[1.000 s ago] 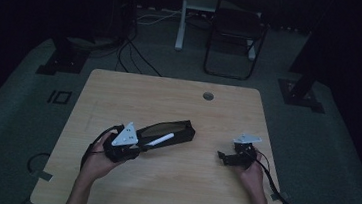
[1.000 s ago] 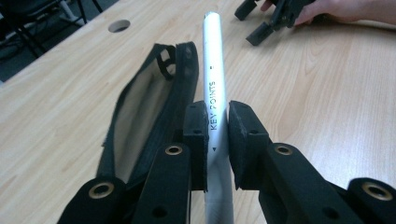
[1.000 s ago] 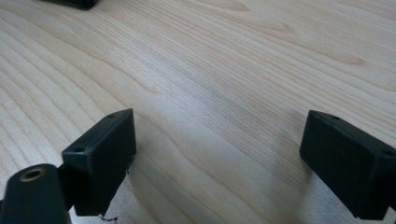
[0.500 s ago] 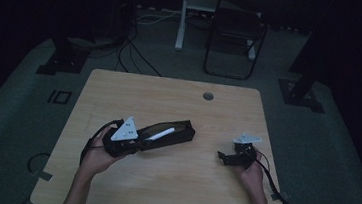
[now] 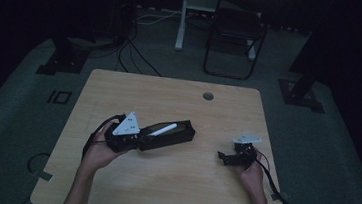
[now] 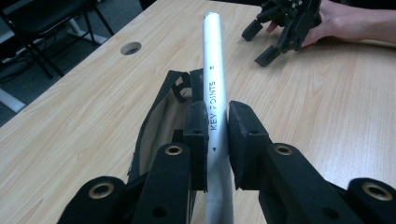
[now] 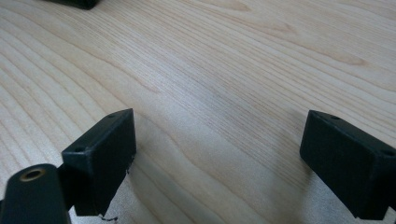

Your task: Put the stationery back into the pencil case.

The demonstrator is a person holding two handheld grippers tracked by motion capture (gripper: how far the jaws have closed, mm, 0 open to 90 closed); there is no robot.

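Marker pen [image 6: 215,88], white, sits clamped between the left hand-held gripper's [image 6: 217,140] pads above what looks like a black pencil case [image 5: 168,133] mid-worktop [image 5: 170,196]; the right hand-held gripper [image 7: 219,158] rests open near the right edge.

dim, murky high view with black surroundings; brighter, evenly lit gripper views, nearest foreground softly blurred

Wooden table [image 5: 171,181]: round cable hole [image 6: 130,47] far ahead and left of the left jaws. Folding chair [image 5: 235,37] on the grey floor beyond it. Bare wood grain between the right jaws.
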